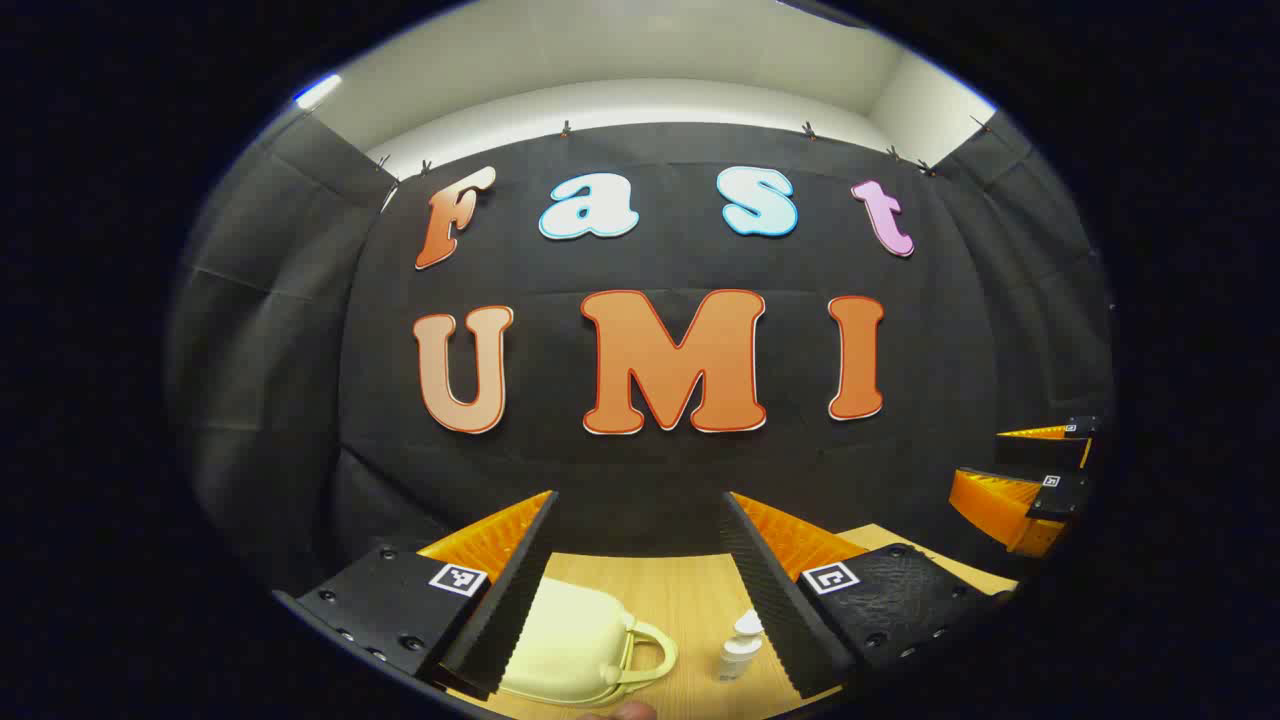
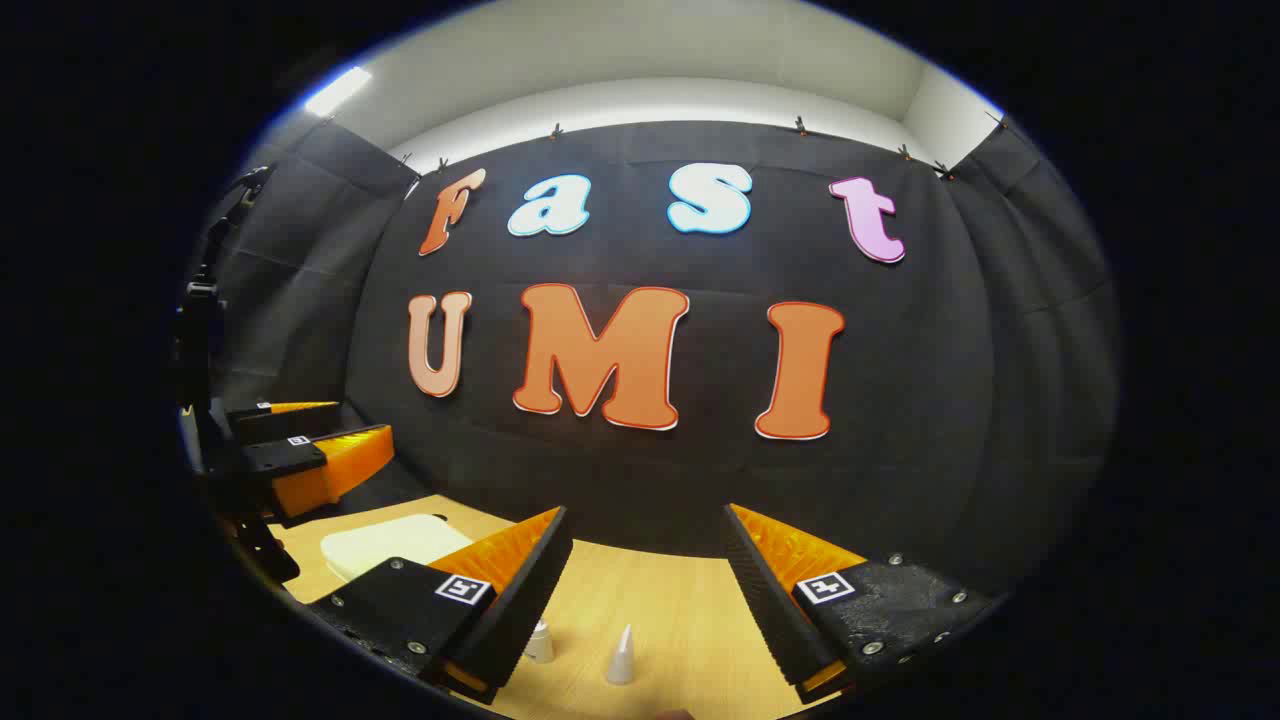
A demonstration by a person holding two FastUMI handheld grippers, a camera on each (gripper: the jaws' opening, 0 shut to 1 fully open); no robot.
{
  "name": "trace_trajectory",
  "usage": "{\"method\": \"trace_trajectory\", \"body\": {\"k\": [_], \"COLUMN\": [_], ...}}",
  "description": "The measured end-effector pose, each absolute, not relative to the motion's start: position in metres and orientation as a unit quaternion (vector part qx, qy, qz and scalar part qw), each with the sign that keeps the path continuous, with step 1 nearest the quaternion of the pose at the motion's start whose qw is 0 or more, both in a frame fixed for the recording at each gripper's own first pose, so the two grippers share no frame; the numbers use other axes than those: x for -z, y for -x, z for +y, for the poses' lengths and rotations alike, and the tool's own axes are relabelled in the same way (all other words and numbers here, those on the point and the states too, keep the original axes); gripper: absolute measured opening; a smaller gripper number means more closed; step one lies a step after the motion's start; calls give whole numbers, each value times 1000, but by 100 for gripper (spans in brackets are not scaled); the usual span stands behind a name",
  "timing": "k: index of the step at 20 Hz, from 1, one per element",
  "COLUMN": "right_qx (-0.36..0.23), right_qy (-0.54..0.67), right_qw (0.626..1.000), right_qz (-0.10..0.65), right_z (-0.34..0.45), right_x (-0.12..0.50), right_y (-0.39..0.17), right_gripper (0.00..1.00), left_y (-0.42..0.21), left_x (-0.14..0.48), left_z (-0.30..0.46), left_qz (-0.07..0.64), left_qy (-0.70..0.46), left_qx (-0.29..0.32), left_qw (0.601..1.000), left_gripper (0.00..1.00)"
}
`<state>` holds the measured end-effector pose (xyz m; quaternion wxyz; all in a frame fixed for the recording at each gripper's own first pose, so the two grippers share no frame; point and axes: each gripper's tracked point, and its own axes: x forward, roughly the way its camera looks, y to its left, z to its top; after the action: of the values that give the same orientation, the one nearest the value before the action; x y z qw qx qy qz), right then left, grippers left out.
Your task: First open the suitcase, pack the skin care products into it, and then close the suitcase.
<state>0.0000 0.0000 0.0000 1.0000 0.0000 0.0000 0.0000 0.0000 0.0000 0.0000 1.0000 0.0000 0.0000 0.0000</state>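
Suitcase (image 1: 575,645) in pale yellow-cream lies closed on the wooden table (image 1: 690,600) at the bottom centre of the left gripper view, its looped handle pointing right, partly hidden behind the left finger of the left gripper (image 1: 640,560). That gripper stands wide open above the table with nothing between its fingers; each finger carries a small square black-and-white marker, with no readable writing on it. Just right of the handle, at the lower centre, stands a small white bottle (image 1: 740,650) with a pump-like top — its label is too small to read. At the right edge of the same view the right gripper (image 1: 1030,480) hangs in the air, its fingers apart. In the right gripper view the right gripper (image 2: 648,555) is likewise spread wide and empty over the table — below it, at the bottom centre, stand a small white cone-topped tube (image 2: 621,657) and, just left of it, another small white container (image 2: 539,643) half hidden by the left finger. The suitcase shows at lower left, under the left gripper at the left edge.
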Motion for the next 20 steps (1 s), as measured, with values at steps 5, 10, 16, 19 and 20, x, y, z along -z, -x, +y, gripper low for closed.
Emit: {"method": "trace_trajectory", "body": {"k": [5, 10, 16, 19, 20], "right_qx": [4, 41, 51, 52, 56], "right_qy": [-9, -15, -18, -14, -10], "right_qw": [1000, 999, 998, 998, 998], "right_qz": [21, 27, 35, 38, 37], "right_z": [-4, -5, 7, 9, 5], "right_x": [13, 19, 21, 23, 22], "right_y": [-14, -24, -33, -38, -40], "right_gripper": [95, 95, 95, 95, 95], "left_y": [-25, -54, -65, -66, -67], "left_x": [5, 10, 21, 27, 32], "left_z": [-9, -12, -2, 11, 15], "left_qz": [-2, 2, 5, 10, 15], "left_qy": [-17, -18, -15, -37, -45], "left_qx": [-1, 34, 52, 53, 57], "left_qw": [1000, 999, 999, 998, 997], "left_gripper": [98, 100, 98, 100, 100]}}
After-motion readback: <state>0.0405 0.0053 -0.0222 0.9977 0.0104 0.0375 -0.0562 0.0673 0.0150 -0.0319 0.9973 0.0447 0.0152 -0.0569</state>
